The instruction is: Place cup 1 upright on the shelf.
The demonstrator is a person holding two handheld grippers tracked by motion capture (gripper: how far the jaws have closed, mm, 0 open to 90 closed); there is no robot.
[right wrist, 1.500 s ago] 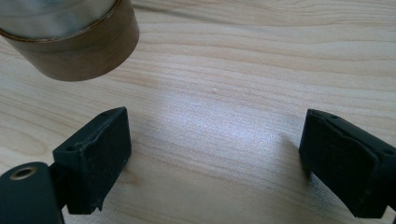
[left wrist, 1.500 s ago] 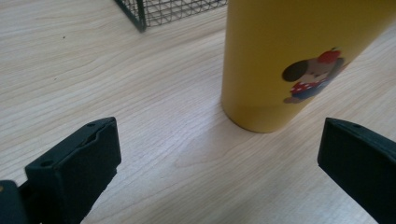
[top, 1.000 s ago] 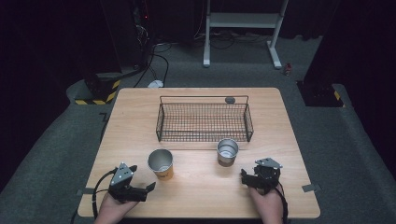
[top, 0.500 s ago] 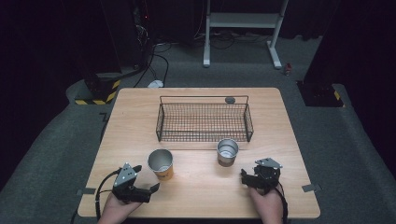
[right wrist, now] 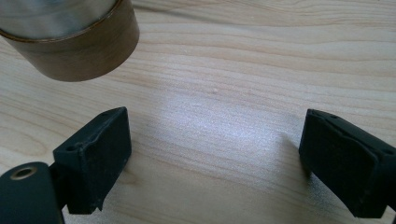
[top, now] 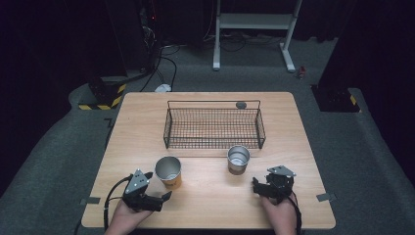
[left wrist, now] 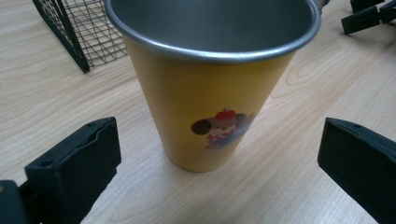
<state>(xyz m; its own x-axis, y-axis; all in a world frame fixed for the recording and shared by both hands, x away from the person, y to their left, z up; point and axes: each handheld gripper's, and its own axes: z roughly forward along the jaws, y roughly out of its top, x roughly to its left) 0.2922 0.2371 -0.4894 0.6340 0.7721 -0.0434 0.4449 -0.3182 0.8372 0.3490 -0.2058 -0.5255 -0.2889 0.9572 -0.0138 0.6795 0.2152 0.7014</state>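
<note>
A person's two hands are coming in at the bottom of the high view, each holding a black gripper over the light wooden desk (top: 147, 122). The left gripper (top: 164, 197) is sitting at the lower left of that frame, its fingers pointing toward the yellow tapered metal cup (top: 169, 172) standing upright just beside it. The right gripper (top: 255, 185) is lying at the lower right, near the short brown-walled metal cup (top: 238, 159) that is standing closer to the middle of the frame. The black wire basket (top: 214, 128) is resting behind both cups, at the centre of the desk, and a small dark round object (top: 241, 105) is lying by its far rim.

The left gripper view is showing what the high view cannot: the yellow cup (left wrist: 212, 84) is carrying a small cartoon print low on its wall, and the fingers (left wrist: 74, 163) are standing wide apart, one at each lower corner of the frame, with the cup between them but untouched. A corner of the basket (left wrist: 84, 32) is showing at the upper left, and the tips of the other gripper (left wrist: 369, 16) at the upper right.

In the right gripper view, the fingers (right wrist: 95, 156) are likewise spread apart over bare wood, and the brown cup (right wrist: 70, 39) is sitting at the upper left, clear of them.
</note>
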